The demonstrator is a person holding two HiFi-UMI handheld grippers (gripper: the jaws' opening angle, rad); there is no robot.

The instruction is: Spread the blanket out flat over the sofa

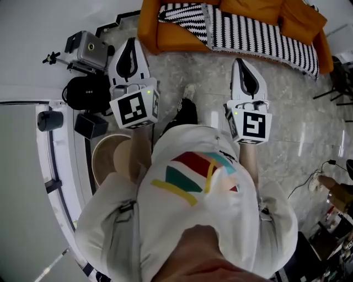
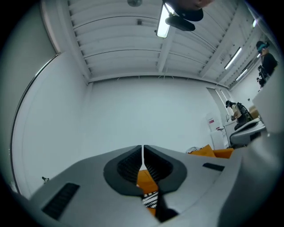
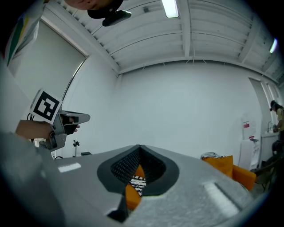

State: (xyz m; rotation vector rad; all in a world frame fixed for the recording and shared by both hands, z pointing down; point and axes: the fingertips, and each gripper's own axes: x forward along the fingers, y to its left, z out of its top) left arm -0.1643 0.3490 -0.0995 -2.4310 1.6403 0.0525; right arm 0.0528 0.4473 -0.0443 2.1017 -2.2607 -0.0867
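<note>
An orange sofa [image 1: 259, 10] stands at the far side of the floor. A black-and-white striped blanket [image 1: 259, 34] lies draped along its seat and front, rumpled at the left end. Both grippers are held out level, short of the sofa and apart from it. My left gripper [image 1: 132, 41] is shut and holds nothing. My right gripper [image 1: 241, 60] is shut too, also with nothing in it. In the left gripper view the jaws [image 2: 142, 153] meet, and sofa and blanket [image 2: 151, 199] show in the gap below. The right gripper view shows the same [image 3: 140, 149], with the blanket [image 3: 137, 181] beyond.
A silver case [image 1: 91, 49], black bags [image 1: 88, 92] and a small tripod [image 1: 52, 57] sit on the floor at left. A round wooden stool [image 1: 107, 157] stands by my left leg. Cables [image 1: 309, 182] trail at right. Marble floor lies between me and the sofa.
</note>
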